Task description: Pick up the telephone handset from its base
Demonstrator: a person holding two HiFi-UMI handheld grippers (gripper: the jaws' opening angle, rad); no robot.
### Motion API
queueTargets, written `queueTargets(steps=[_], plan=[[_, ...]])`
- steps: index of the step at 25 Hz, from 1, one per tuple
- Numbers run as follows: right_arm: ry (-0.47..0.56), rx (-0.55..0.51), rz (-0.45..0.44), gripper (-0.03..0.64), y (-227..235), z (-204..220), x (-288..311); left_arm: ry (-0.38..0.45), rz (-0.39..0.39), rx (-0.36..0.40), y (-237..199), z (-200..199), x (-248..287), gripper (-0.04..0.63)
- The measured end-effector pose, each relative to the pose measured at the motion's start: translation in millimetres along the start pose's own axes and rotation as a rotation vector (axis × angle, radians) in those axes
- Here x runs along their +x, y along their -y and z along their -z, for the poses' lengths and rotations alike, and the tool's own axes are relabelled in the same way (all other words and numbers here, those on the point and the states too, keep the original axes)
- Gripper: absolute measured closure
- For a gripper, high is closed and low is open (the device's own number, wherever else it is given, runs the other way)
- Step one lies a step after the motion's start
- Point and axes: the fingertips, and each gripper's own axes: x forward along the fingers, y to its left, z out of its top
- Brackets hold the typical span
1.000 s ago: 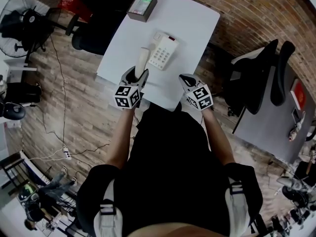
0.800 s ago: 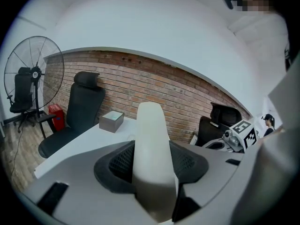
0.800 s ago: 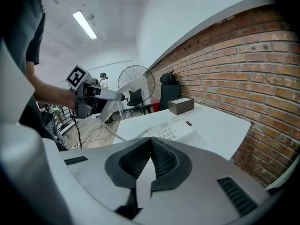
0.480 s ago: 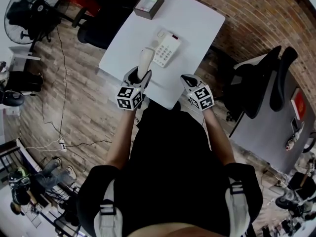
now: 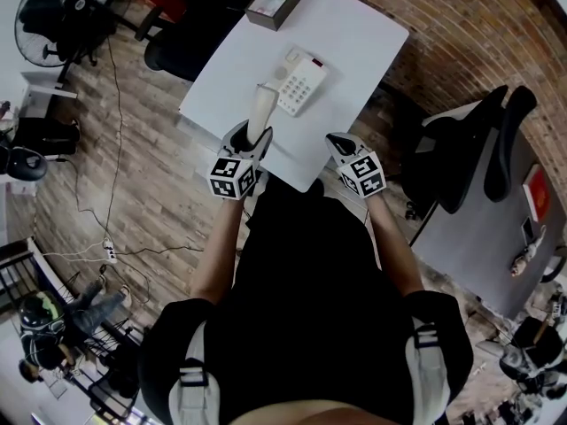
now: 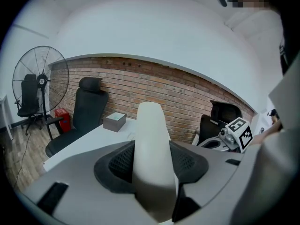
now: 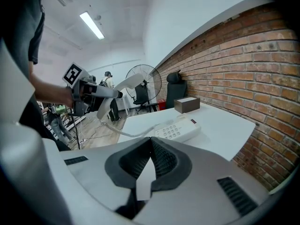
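Note:
The white handset (image 5: 259, 112) is off its base, and my left gripper (image 5: 252, 136) is shut on its lower half, over the near-left part of the white table (image 5: 354, 34). In the left gripper view the handset (image 6: 151, 144) stands upright between the black pads, which press on both its sides. The white keypad base (image 5: 301, 82) lies further in on the table, apart from the handset. A curly cord (image 7: 123, 134) runs from the base (image 7: 178, 129) to the raised handset (image 7: 129, 84). My right gripper (image 5: 337, 142) hovers at the near table edge, shut and with nothing in it.
A grey box (image 5: 273, 3) sits at the table's far corner. A black office chair (image 5: 182, 56) stands left of the table and two more chairs (image 5: 469, 149) to its right. A floor fan (image 5: 62, 7) stands far left. A brick wall runs behind the table.
My left gripper has drawn the handset a little further from the base, towards the near table edge. The right gripper has kept its place.

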Motion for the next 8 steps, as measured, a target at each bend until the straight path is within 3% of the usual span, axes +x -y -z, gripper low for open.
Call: queueTargets(steps=[8], plan=[[0.002, 0.01, -0.013, 0.618, 1.5, 6.5, -5.4, -0.004, -0.013, -0.009, 4.9, 4.9, -4.5, 0.375]])
